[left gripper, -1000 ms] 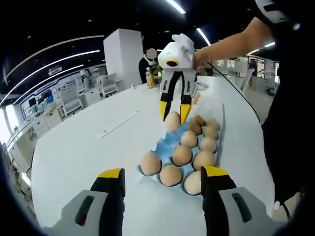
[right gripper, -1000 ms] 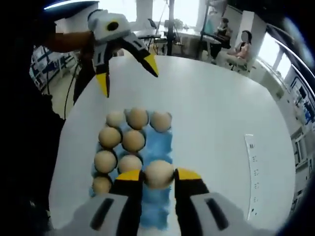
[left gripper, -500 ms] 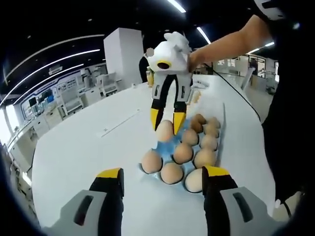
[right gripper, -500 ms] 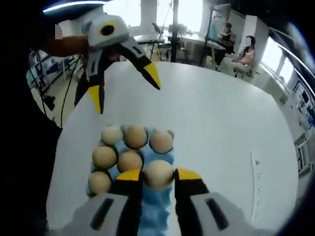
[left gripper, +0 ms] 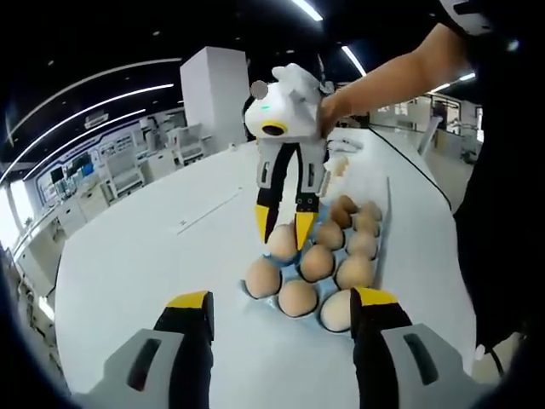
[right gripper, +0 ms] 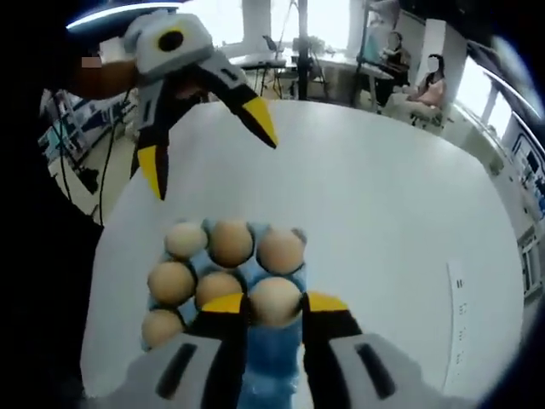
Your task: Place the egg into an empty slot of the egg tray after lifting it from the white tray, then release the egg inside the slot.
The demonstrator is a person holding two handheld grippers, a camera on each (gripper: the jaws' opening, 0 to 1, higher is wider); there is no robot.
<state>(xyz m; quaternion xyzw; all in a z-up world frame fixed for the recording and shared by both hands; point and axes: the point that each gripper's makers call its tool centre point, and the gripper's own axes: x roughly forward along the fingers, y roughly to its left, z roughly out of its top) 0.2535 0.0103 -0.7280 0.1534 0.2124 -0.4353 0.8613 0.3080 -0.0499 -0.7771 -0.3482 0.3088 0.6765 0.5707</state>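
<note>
Left gripper [left gripper: 277, 311]: fingers spread wide, holding nothing, raised above the white desk [left gripper: 128, 264] at the near end of the egg tray [left gripper: 289, 256]. In the right gripper view the same gripper [right gripper: 204, 145] hangs beyond the far row of eggs, its yellow tips well apart.

Right gripper [right gripper: 272, 308]: yellow-tipped fingers clamped on the egg [right gripper: 274, 300], one on either side. In the left gripper view this gripper [left gripper: 281, 223] points downward over the tray with the egg [left gripper: 282, 241] between its tips, low at a slot on the tray's left column, just behind the front-row eggs. Whether the egg rests in the slot cannot be told.

Other eggs fill neighbouring slots close beside the gripped egg. Blue tray surface [right gripper: 271, 362] shows bare beneath the right fingers. Broad open desk lies left of the tray in the left gripper view; the desk edge runs close along the tray's right side.
</note>
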